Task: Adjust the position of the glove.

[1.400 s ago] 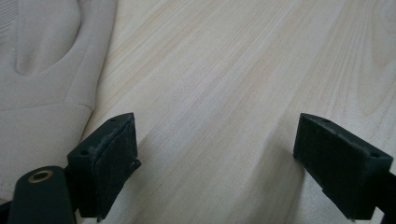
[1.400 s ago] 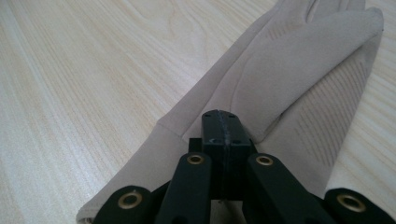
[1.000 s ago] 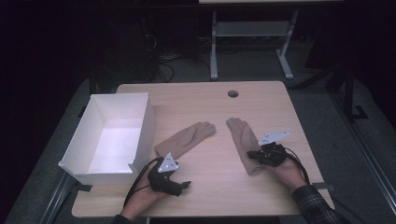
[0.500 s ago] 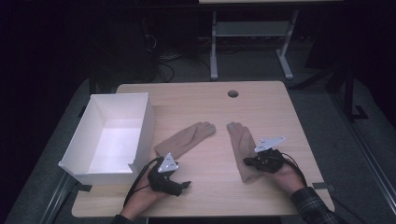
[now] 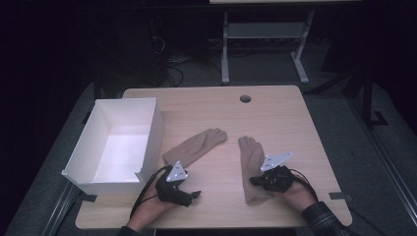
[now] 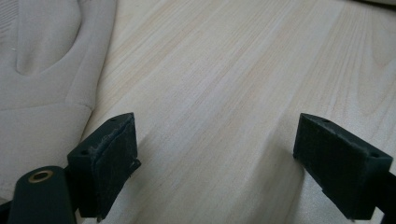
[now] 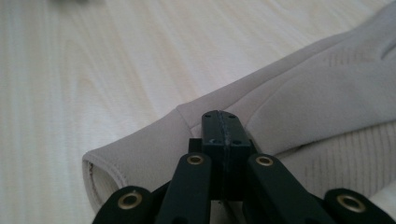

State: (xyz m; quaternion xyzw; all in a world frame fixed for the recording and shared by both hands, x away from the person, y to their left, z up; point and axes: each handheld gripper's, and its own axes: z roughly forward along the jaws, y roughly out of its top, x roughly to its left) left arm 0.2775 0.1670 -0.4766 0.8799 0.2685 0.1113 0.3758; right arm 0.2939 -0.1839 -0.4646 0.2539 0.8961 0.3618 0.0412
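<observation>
Two beige gloves lie flat on the wooden table (image 5: 280,118). The left glove (image 5: 196,146) points away to the right. My left gripper (image 5: 195,195) rests on the table near its cuff, jaws wide open over bare wood (image 6: 224,149), with the glove (image 6: 37,70) to their left. The right glove (image 5: 250,155) lies lengthwise towards the person. My right gripper (image 5: 252,181) sits low on it from the right. Its jaws (image 7: 222,126) are shut together on a pinch of the glove's (image 7: 317,102) fabric near the cuff opening.
A white open box (image 5: 153,129) with nothing in it stands at the table's left side, close to the left glove. A round cable hole (image 5: 245,99) is at the far middle. A metal stand's legs (image 5: 225,59) stand on the dark floor behind the table.
The right gripper has slid towards the person and a little left, and the right glove has come with it. The left gripper and left glove have stayed put.
</observation>
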